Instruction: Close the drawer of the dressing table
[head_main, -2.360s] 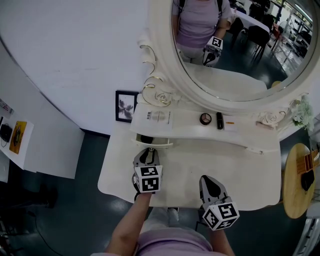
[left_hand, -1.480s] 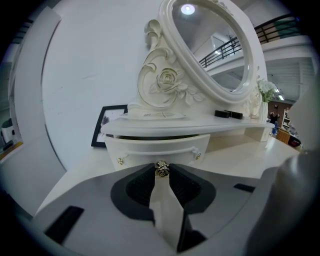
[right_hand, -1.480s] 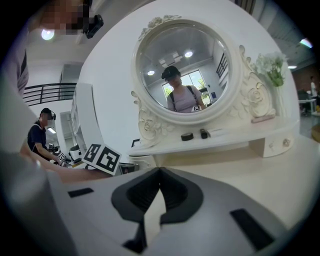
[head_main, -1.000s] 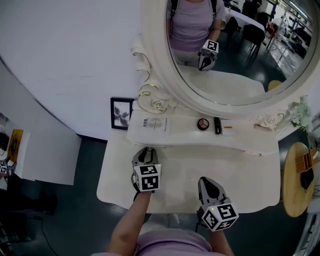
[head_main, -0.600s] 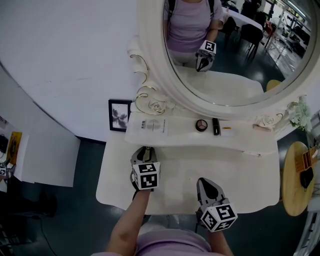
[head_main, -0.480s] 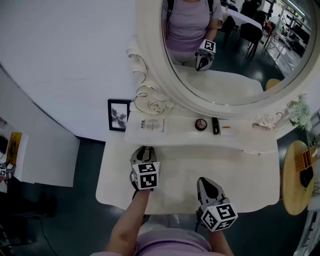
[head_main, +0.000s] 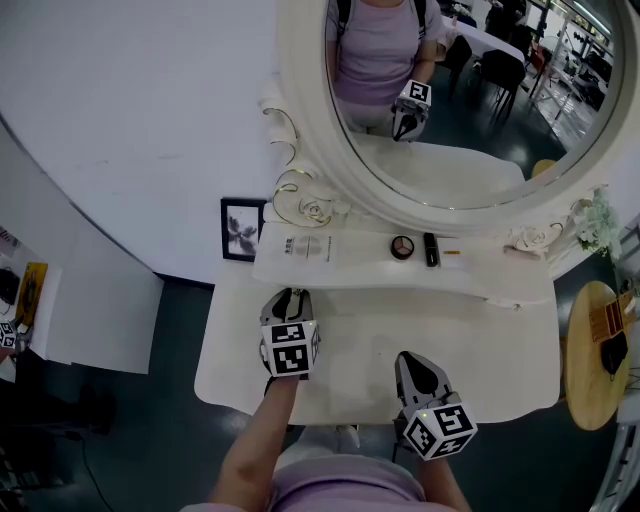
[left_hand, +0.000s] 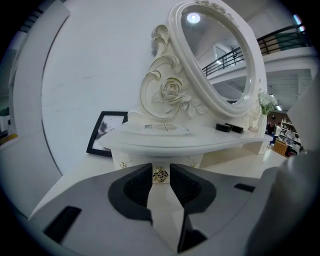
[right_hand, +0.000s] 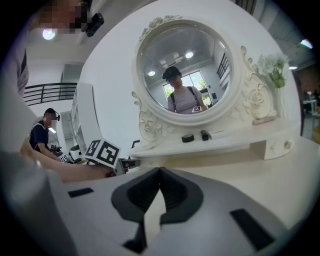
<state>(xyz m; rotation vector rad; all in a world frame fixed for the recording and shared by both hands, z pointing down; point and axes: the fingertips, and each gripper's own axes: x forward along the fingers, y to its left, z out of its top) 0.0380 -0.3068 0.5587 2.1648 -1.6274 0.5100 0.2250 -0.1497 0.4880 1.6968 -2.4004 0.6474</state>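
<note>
The white dressing table (head_main: 480, 345) has a raised shelf (head_main: 490, 272). The small drawer (left_hand: 132, 159) under the shelf's left end sits pushed in flush. In the head view the shelf hides it. My left gripper (head_main: 288, 297) rests on the tabletop and points at the drawer front. In the left gripper view its jaws (left_hand: 160, 168) stand a narrow gap apart. The gold knob (left_hand: 160, 175) shows in that gap, with a sliver of white on either side. My right gripper (head_main: 409, 359) lies near the table's front edge. Its jaws (right_hand: 160, 171) are shut with nothing in them.
On the shelf lie a printed sheet (head_main: 305, 245), a round compact (head_main: 402, 246) and a dark tube (head_main: 431, 249). The oval mirror (head_main: 470, 110) rises behind it. A framed picture (head_main: 243, 228) leans at the left. A round wooden stool (head_main: 590, 360) stands at the right.
Over two seconds ago the drawer stood open, a dark gap under the shelf. By a second ago it was pushed in, and it stays so. Both grippers have hardly moved.
</note>
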